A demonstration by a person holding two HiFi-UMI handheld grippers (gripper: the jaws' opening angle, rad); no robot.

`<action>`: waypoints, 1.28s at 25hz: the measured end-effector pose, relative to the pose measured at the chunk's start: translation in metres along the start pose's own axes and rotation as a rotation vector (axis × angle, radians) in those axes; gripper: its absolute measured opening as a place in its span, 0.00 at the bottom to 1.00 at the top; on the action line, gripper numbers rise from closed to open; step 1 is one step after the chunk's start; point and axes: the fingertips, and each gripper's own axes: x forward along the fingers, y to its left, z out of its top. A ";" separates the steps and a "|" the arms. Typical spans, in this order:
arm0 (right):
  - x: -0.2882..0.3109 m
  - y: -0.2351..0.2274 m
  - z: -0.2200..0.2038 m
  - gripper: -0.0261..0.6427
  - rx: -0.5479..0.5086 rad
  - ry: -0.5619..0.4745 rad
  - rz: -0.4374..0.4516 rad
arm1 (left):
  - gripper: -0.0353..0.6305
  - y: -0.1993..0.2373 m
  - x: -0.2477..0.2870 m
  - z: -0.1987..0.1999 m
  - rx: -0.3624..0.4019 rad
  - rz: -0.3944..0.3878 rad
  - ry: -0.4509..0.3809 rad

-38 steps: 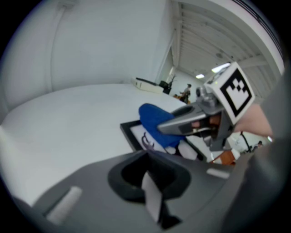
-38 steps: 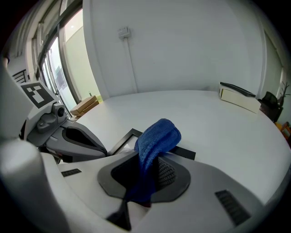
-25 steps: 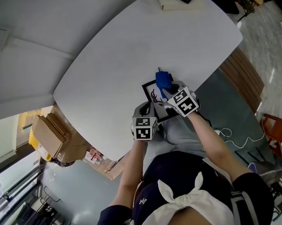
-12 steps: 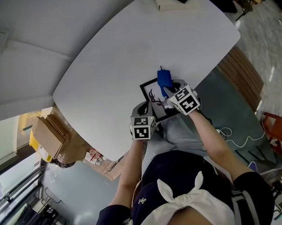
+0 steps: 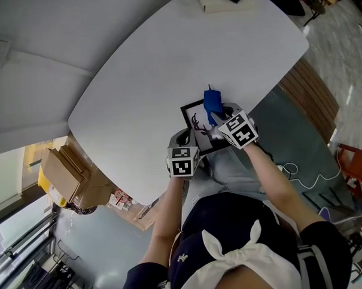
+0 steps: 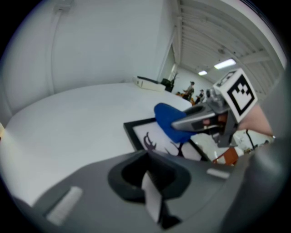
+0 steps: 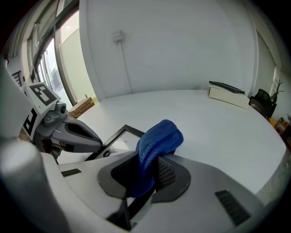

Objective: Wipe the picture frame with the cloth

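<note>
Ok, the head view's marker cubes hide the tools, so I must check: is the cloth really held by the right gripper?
Observer: Yes; its own view shows the blue cloth pinched in the jaws of the right gripper.
Operator: Is it wiping yet?
Observer: Left gripper view: its tip lies over the picture frame, above the white print; contact unclear.
Operator: And the left one?
Observer: The frame's near edge vanishes behind the left gripper; its grip cannot be told.
</note>
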 end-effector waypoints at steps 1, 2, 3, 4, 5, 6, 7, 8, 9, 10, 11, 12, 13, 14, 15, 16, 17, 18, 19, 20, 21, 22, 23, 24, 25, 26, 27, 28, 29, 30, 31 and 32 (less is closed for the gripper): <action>0.000 0.001 -0.001 0.14 0.003 -0.001 0.001 | 0.06 0.000 0.000 0.000 0.000 0.002 -0.001; -0.001 0.001 -0.002 0.14 0.006 -0.003 0.002 | 0.06 0.001 0.000 0.000 -0.001 0.003 -0.003; -0.002 0.002 -0.002 0.14 0.010 -0.005 0.004 | 0.06 0.001 0.000 0.000 -0.001 0.004 -0.004; -0.002 0.003 -0.003 0.14 0.014 -0.007 0.006 | 0.06 0.001 0.000 0.000 -0.001 0.006 -0.006; -0.003 0.004 -0.003 0.14 0.017 -0.010 0.008 | 0.06 0.000 0.000 0.000 -0.001 0.007 -0.007; -0.004 0.005 -0.004 0.14 0.020 -0.013 0.010 | 0.06 0.000 0.000 0.000 -0.001 0.008 -0.007; -0.004 0.005 -0.004 0.14 0.022 -0.014 0.011 | 0.06 0.000 -0.001 0.000 -0.001 0.009 -0.008; -0.005 0.006 -0.005 0.14 0.025 -0.013 0.012 | 0.06 0.000 -0.001 0.000 0.000 0.010 -0.008; -0.005 0.007 -0.007 0.14 0.027 -0.011 0.013 | 0.06 0.000 0.000 0.000 0.000 0.011 -0.009; -0.006 0.008 -0.008 0.14 0.028 -0.010 0.014 | 0.06 0.000 0.000 0.000 0.000 0.012 -0.009; -0.006 0.008 -0.009 0.14 0.029 -0.010 0.015 | 0.06 0.000 0.000 0.000 0.001 0.014 -0.009; -0.007 0.009 -0.010 0.14 0.029 -0.011 0.016 | 0.06 0.000 0.000 0.000 0.000 0.015 -0.009; -0.008 0.010 -0.011 0.14 0.030 -0.012 0.017 | 0.06 0.000 0.000 -0.001 0.000 0.017 -0.009; -0.009 0.010 -0.012 0.14 0.032 -0.013 0.018 | 0.06 0.000 0.000 -0.001 -0.001 0.018 -0.009; -0.009 0.011 -0.013 0.14 0.034 -0.014 0.018 | 0.06 0.000 0.000 -0.001 -0.002 0.020 -0.009; -0.010 0.011 -0.013 0.14 0.037 -0.014 0.019 | 0.06 0.000 0.000 -0.001 -0.003 0.021 -0.010; -0.010 0.012 -0.014 0.14 0.040 -0.015 0.020 | 0.06 0.000 0.000 -0.001 -0.004 0.022 -0.010; -0.011 0.013 -0.014 0.14 0.042 -0.015 0.021 | 0.06 0.001 0.000 -0.001 -0.005 0.022 -0.010; -0.011 0.013 -0.015 0.14 0.043 -0.016 0.022 | 0.06 0.001 0.000 0.000 -0.006 0.022 -0.010; -0.011 0.014 -0.016 0.14 0.044 -0.016 0.022 | 0.06 0.001 -0.001 0.000 -0.006 0.022 -0.010; -0.012 0.014 -0.017 0.14 0.045 -0.016 0.023 | 0.06 0.001 -0.001 0.000 -0.006 0.022 -0.011; -0.012 0.015 -0.018 0.14 0.046 -0.016 0.023 | 0.06 0.001 -0.001 0.000 -0.006 0.021 -0.011; -0.013 0.015 -0.019 0.14 0.048 -0.017 0.023 | 0.06 0.001 -0.001 0.000 -0.006 0.021 -0.012; -0.013 0.015 -0.019 0.14 0.050 -0.017 0.024 | 0.06 0.001 -0.001 0.000 -0.007 0.021 -0.012; -0.014 0.016 -0.019 0.14 0.052 -0.018 0.025 | 0.06 0.001 -0.001 0.000 -0.008 0.021 -0.013; -0.015 0.017 -0.020 0.14 0.055 -0.017 0.026 | 0.06 0.001 -0.001 0.000 -0.008 0.021 -0.014; -0.016 0.018 -0.020 0.14 0.057 -0.015 0.028 | 0.06 0.001 -0.001 0.000 -0.008 0.021 -0.014; -0.016 0.018 -0.021 0.14 0.058 -0.014 0.031 | 0.06 0.001 -0.001 0.000 -0.008 0.021 -0.015; -0.016 0.019 -0.022 0.14 0.058 -0.013 0.033 | 0.06 0.001 -0.001 0.000 -0.007 0.021 -0.015; -0.016 0.019 -0.023 0.14 0.058 -0.012 0.035 | 0.06 0.001 -0.001 0.000 -0.007 0.021 -0.015; -0.017 0.019 -0.024 0.14 0.058 -0.011 0.039 | 0.06 0.001 -0.001 -0.001 -0.006 0.020 -0.014; -0.017 0.020 -0.025 0.14 0.059 -0.009 0.041 | 0.06 0.001 -0.001 -0.001 -0.005 0.019 -0.014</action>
